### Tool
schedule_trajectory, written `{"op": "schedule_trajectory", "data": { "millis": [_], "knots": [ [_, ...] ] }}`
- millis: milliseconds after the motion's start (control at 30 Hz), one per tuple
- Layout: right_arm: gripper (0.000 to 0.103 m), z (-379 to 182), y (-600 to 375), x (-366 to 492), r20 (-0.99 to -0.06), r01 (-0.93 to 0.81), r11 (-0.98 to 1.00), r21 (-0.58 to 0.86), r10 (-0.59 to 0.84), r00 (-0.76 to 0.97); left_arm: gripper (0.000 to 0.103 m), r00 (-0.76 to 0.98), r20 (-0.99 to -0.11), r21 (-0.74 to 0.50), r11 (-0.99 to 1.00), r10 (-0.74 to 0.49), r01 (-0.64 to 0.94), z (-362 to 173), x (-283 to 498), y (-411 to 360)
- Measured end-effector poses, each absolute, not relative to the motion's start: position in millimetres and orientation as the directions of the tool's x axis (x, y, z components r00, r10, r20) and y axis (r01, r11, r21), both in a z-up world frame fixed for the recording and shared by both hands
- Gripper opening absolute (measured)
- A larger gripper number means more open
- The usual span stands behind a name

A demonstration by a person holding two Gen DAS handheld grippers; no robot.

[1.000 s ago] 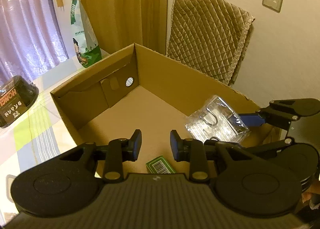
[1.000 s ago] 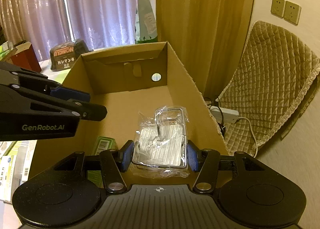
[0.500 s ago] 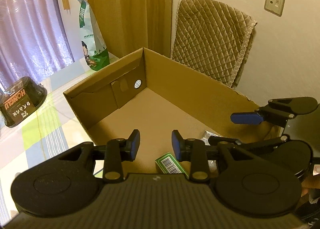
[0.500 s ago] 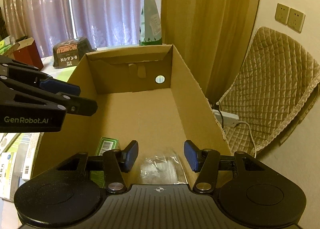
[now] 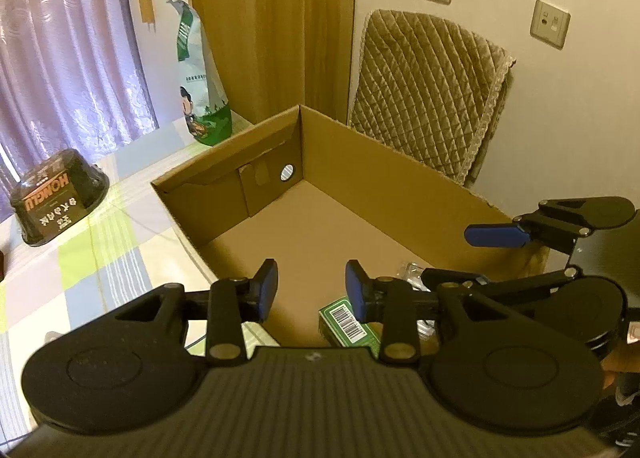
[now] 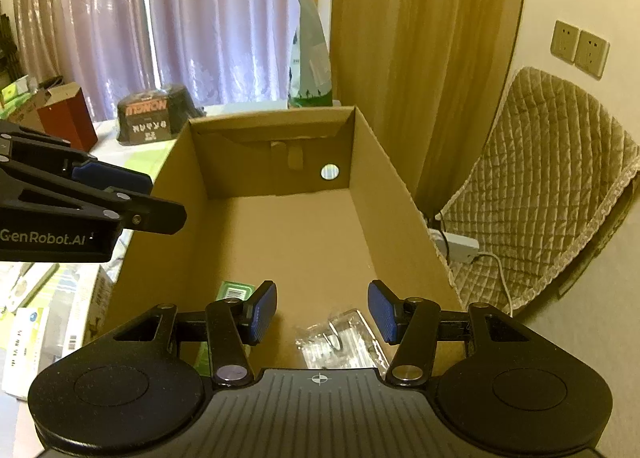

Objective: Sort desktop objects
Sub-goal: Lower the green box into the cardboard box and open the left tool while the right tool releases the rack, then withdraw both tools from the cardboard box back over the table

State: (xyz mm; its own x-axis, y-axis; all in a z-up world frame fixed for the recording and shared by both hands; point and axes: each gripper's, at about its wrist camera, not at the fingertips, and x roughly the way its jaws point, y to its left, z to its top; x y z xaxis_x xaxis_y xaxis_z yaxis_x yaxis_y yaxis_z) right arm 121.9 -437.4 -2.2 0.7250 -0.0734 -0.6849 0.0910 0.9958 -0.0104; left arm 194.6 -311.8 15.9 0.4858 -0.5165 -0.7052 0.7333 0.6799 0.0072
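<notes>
An open cardboard box (image 5: 400, 186) (image 6: 384, 178) stands on the table. On its floor near the front lie a green barcoded packet (image 5: 344, 324) (image 6: 234, 290) and a clear plastic packet with metal clips (image 6: 344, 342), of which only a sliver (image 5: 412, 270) shows in the left wrist view. My right gripper (image 6: 322, 316) hangs open above the clear packet, not touching it. Over the box's front edge, near the green packet, my left gripper (image 5: 312, 290) is open and holds nothing.
A black bowl-shaped package (image 5: 56, 198) (image 6: 156, 120) and a tall green-white bag (image 5: 200, 78) (image 6: 312, 58) stand on the checked tablecloth behind the box. A red box (image 6: 66, 118) and flat packages (image 6: 40, 322) lie at the left. A quilted chair back (image 5: 432, 90) is beyond the box.
My right gripper opened and let the clear packet drop onto the box floor. Both grippers have since pulled back and up from the box.
</notes>
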Motion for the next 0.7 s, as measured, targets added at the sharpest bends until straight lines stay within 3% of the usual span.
{"op": "schedule_trajectory", "data": {
  "millis": [233,267,300,333,700],
  "knots": [
    [0.055,18.3,-424.7,106.5,-0.654,0.091,0.996,-0.014,-0.078,0.752,0.034,0.505,-0.693,0.0,0.701,-0.514,0.713,30.5,178.2,-288.4],
    [0.067,21.7,-422.2,102.9,-0.646,0.093,0.996,-0.015,-0.08,0.759,0.034,0.507,-0.692,-0.003,0.705,-0.513,0.709,32.5,175.3,-283.5],
    [0.089,25.1,-419.7,99.4,-0.638,0.094,0.995,-0.016,-0.083,0.766,0.034,0.509,-0.691,-0.006,0.709,-0.513,0.705,34.4,172.4,-278.6],
    [0.091,28.8,-416.3,95.5,-0.628,0.088,0.996,-0.017,-0.079,0.774,0.036,0.514,-0.69,-0.007,0.714,-0.511,0.7,36.3,169.3,-272.7],
    [0.091,51.0,-372.1,63.2,-0.599,0.03,0.999,0.013,-0.016,0.801,0.053,0.589,-0.681,-0.013,0.811,-0.436,0.585,52.0,139.4,-176.8]
  ]
}}
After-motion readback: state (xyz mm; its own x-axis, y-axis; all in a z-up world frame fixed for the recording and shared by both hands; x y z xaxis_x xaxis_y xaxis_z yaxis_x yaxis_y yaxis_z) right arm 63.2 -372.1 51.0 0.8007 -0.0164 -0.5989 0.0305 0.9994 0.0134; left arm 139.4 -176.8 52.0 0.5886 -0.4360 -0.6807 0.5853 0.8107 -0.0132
